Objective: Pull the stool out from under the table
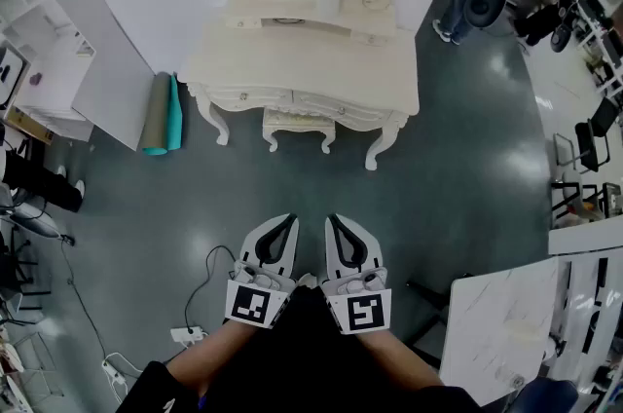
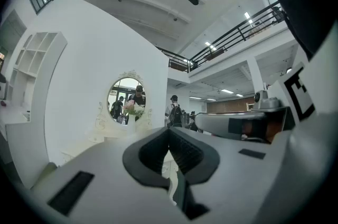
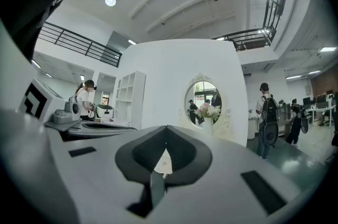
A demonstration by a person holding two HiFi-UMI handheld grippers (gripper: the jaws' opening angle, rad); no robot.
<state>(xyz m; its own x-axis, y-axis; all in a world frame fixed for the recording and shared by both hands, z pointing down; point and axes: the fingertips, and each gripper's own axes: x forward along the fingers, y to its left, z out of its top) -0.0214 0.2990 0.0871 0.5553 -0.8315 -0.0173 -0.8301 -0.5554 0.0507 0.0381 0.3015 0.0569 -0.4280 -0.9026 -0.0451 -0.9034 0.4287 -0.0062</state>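
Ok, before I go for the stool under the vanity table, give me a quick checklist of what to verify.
1. Stool in place under the table: ok, tucked between the front legs.
2. Left gripper ready to grasp: not ok, jaws shut with nothing between them.
3. Right gripper ready to grasp: not ok, jaws shut and empty too.
4. Within reach of the stool: not ok, both grippers are well short of it.
5. Floor path ahead: ok, the cable and the rolled mats lie off to the left.
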